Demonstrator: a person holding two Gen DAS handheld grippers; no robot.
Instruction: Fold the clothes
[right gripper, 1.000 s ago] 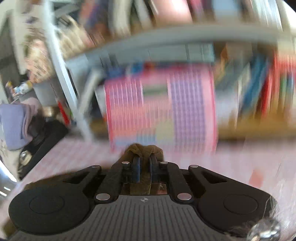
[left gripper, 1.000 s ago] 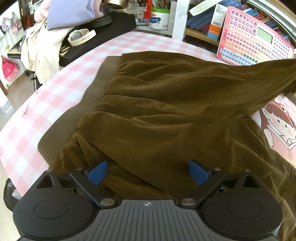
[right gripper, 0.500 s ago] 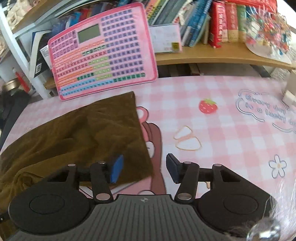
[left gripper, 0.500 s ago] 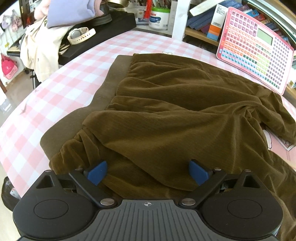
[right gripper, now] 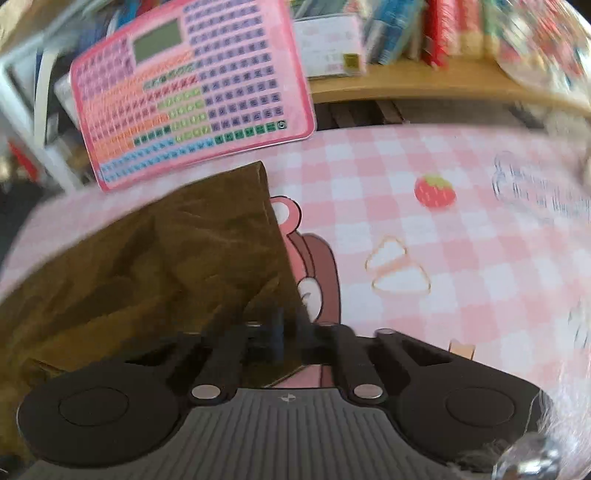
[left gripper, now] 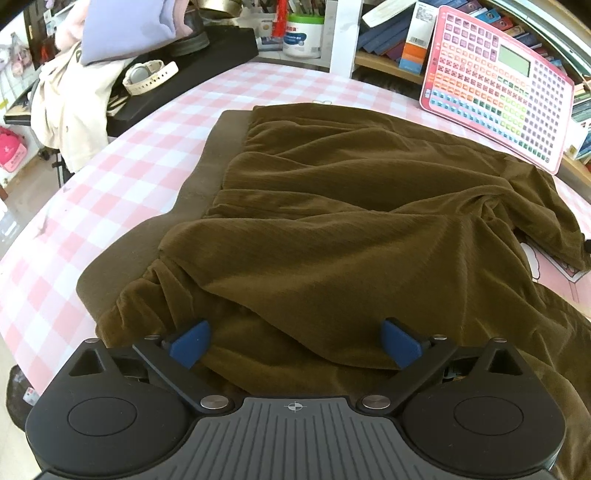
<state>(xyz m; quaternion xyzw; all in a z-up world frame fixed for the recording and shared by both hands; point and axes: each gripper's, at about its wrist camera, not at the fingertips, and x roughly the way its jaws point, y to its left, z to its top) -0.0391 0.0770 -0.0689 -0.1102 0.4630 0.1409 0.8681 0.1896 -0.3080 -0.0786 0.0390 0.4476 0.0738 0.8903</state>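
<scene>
A brown corduroy garment [left gripper: 332, 221] lies rumpled on the pink checked tablecloth [left gripper: 122, 177], its flat waistband [left gripper: 207, 166] at the left. My left gripper [left gripper: 293, 341] is open just above the garment's near folds, holding nothing. In the blurred right wrist view the garment's leg end [right gripper: 184, 240] lies flat on the cloth. My right gripper [right gripper: 286, 332] has its fingers close together over that leg's near hem corner; the blur hides whether cloth is pinched.
A pink keypad toy [left gripper: 498, 85] leans against the bookshelf [right gripper: 406, 85] at the table's far edge. A black stand with a watch [left gripper: 147, 75] and piled clothes [left gripper: 74, 103] is at the far left. A white tub [left gripper: 303, 35] stands behind.
The right gripper let the lifted leg drop flat, opened, then its fingers came together at the hem corner. The left gripper stayed open and still.
</scene>
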